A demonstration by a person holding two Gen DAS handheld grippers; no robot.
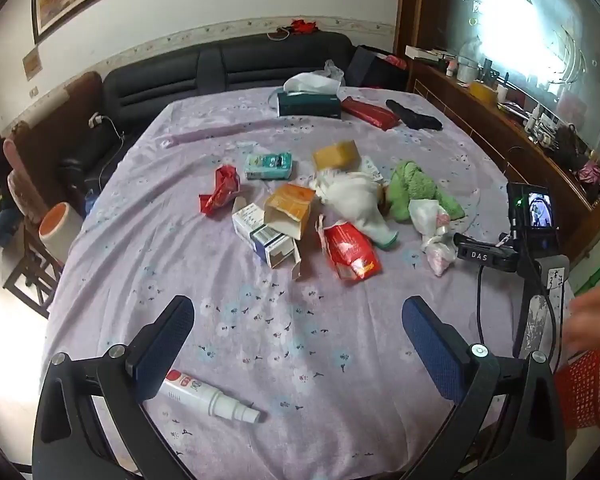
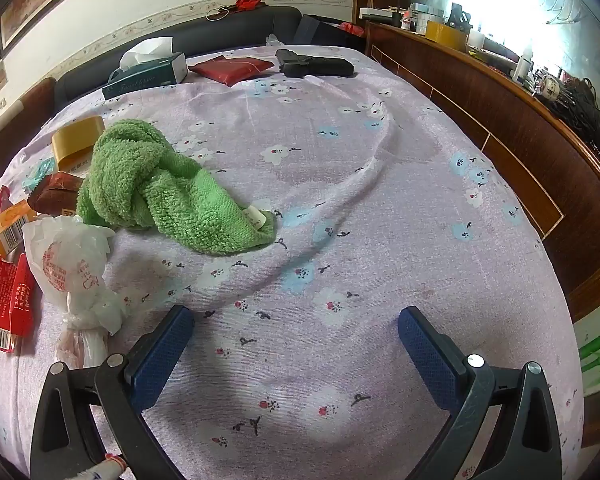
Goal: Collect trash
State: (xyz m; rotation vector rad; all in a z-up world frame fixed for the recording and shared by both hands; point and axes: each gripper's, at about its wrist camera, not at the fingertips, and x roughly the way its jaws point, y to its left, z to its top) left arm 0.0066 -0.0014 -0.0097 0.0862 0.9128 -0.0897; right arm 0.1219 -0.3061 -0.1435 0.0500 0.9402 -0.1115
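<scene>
Trash lay heaped mid-bench ahead of both grippers. My left gripper (image 1: pixel 298 344) stood with fingers fully spread and empty, the torn red packet (image 1: pixel 350 250) nearest, just beyond them, long axis running away and slightly right. My right gripper (image 2: pixel 296 340) gaped empty too; the knotted plastic bag (image 2: pixel 74 276) lay just left of its left finger. I judged that bag the easier reach. A red mesh basket (image 1: pixel 586 390) sat at the right, contents hidden.

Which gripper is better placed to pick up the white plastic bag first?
Probably the right gripper: its open jaws are just beside the white plastic bag. From the left gripper the bag lies farther.
</scene>
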